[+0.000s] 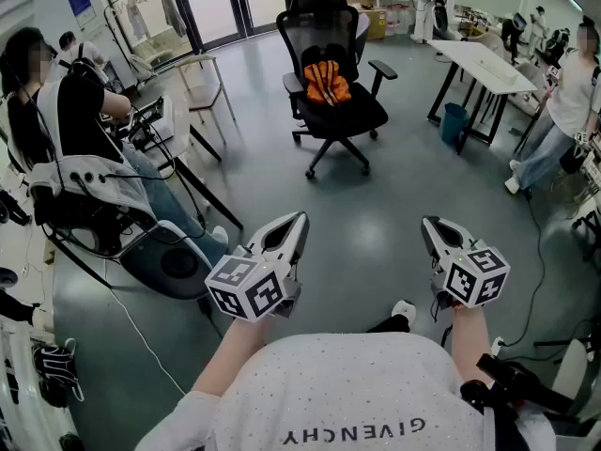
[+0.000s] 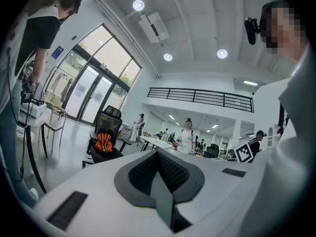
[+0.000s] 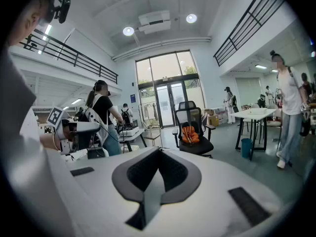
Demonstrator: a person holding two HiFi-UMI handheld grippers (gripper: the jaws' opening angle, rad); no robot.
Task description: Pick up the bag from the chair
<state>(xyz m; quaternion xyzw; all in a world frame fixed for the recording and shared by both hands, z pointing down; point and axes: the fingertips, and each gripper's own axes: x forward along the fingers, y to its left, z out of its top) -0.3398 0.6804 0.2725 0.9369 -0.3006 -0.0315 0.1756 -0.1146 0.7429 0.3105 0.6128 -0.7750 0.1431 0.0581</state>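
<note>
We hold our left gripper [image 1: 297, 222] and right gripper [image 1: 430, 225], both closed and empty, well apart from the orange bag [image 1: 327, 83] resting on the black office chair [image 1: 324, 34].

Bag [image 1: 327, 83] on chair [image 1: 324, 28] seat, chair on floor [image 1: 357, 216] ahead, worktop [image 1: 488, 64] right of chair, bin [image 1: 454, 122] beneath worktop, person [image 1: 80, 111] left of chair.
</note>
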